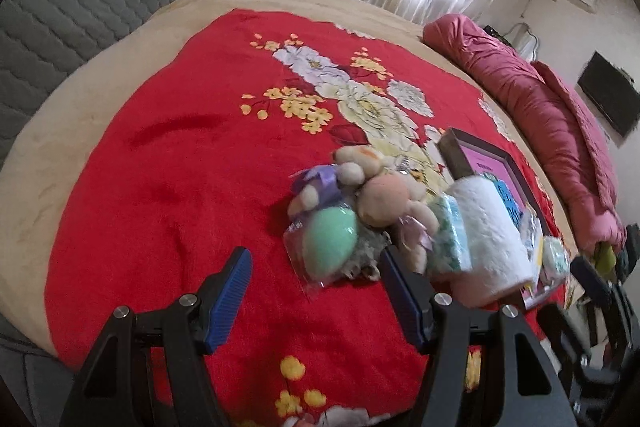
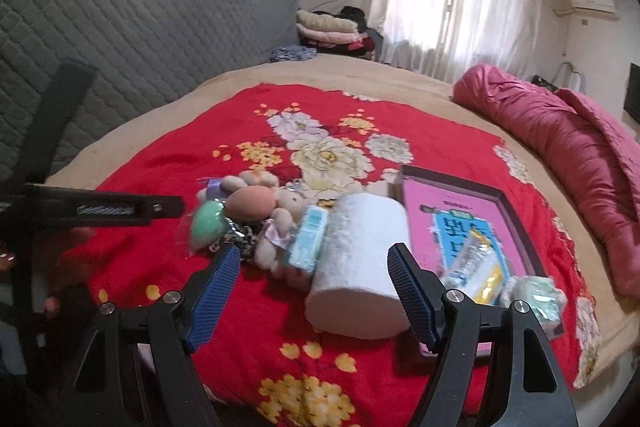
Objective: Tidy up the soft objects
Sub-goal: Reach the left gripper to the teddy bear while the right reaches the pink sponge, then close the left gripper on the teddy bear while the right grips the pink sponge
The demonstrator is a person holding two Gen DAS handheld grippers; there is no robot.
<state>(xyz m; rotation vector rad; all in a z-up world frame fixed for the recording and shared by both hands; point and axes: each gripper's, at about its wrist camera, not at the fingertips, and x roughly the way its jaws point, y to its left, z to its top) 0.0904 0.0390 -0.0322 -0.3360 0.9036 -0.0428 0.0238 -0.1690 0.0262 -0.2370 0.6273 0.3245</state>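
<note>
Right wrist view first: my right gripper [image 2: 314, 285] has its blue pads spread wide, nothing between them pressing, and the toilet roll [image 2: 360, 263] lies on its side just ahead, filling the gap at twelve o'clock. The roll touches the tissue pack [image 2: 310, 241] at its ten o'clock, and beyond that the beige plush toy [image 2: 282, 223], the peach sponge [image 2: 252, 205] and the green sponge [image 2: 208, 227] are bunched together on the red blanket [image 2: 160, 167]. At two o'clock the tray [image 2: 510, 203] holds a pink booklet and some wrapped packets.

My worry here: the roll is round and on soft bedding, so a pad that lands off-centre could nudge it into the tissue pack and scatter the pile.

Left wrist view: my left gripper [image 1: 316, 291] is also spread apart and empty. The green sponge [image 1: 328, 241] in its clear wrapper sits just past the fingertips at twelve o'clock, with a dark scrunchie-like bit tucked under it; I can't make out exactly what that is. The right-hand pad is already close to the plush toy [image 1: 384, 203], so closing now might snag a limb along with the sponge. The crinkly wrapper could slip too.

Both claws are converging on one tight cluster, so they might collide.
</note>
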